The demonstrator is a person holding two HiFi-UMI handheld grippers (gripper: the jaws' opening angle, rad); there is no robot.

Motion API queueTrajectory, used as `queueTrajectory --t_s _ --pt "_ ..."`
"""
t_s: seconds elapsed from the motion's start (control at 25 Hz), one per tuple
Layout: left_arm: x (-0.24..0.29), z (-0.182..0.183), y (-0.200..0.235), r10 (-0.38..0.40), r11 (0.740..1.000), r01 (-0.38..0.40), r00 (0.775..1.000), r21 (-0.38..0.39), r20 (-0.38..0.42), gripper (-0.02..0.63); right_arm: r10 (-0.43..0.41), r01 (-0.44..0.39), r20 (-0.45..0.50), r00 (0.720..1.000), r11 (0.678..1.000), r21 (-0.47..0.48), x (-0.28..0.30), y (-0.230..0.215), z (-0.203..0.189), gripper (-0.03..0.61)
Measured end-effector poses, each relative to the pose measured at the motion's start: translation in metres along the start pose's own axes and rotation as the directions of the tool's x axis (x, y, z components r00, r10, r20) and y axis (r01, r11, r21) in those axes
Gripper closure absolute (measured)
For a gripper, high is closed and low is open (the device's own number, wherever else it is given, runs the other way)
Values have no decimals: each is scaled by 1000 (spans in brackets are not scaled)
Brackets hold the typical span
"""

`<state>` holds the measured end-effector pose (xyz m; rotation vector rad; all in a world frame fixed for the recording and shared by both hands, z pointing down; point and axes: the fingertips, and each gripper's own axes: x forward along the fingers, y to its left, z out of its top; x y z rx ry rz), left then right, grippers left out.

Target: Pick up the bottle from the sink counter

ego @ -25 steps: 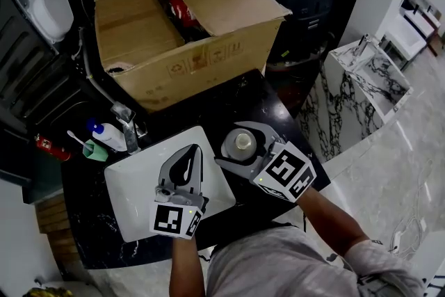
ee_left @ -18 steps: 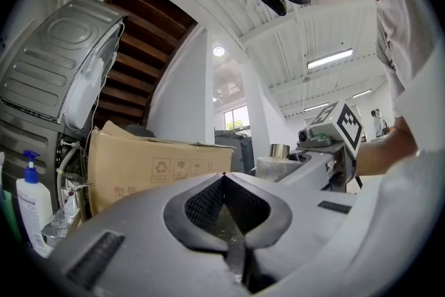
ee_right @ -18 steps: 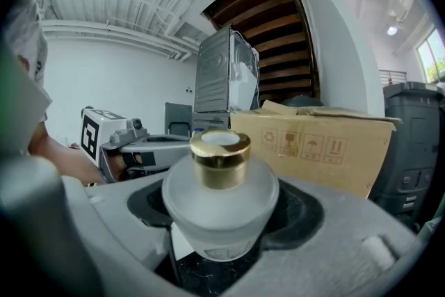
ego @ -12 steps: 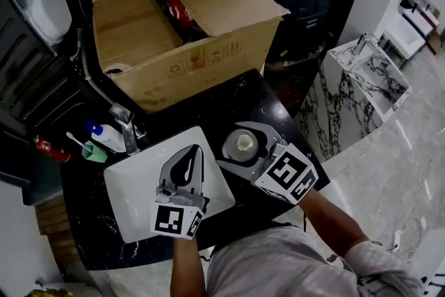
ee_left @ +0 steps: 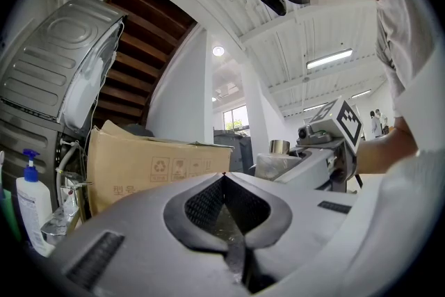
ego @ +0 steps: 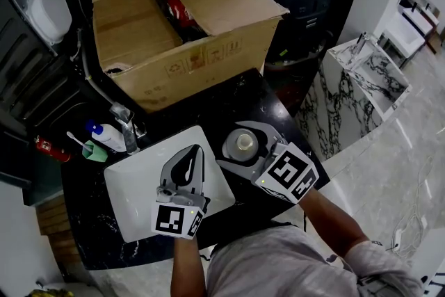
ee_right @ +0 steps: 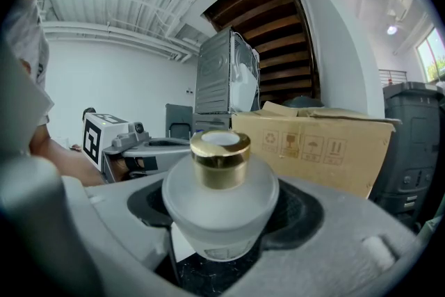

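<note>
Change: nothing to note; both grippers keep their places.
Bottle: a squat frosted-glass bottle (ee_right: 221,202) with a gold cap (ee_right: 220,149) stands on the black counter (ego: 208,111), just beside the white basin (ego: 135,184).
Right gripper (ego: 245,135): its jaws are wide and cupped round the bottle's body, with the pads seemingly seated on it.
Left gripper (ee_left: 224,184): its jaws are together and empty, over the basin.
Handling: probably heavy, rigid, slick and breakable. Grip the broad body, not the cap.

White frosted bottle (ee_right: 221,212), gold cap (ee_right: 220,149)
</note>
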<state>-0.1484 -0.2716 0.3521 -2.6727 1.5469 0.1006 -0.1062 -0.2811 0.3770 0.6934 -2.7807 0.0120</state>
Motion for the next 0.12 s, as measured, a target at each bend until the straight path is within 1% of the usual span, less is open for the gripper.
queueTrajectory --t_s 0.12 --pt "-1 0 0 -2 1000 2 1000 2 0 612 -1 1 1 1000 1000 1 -1 1 0 241"
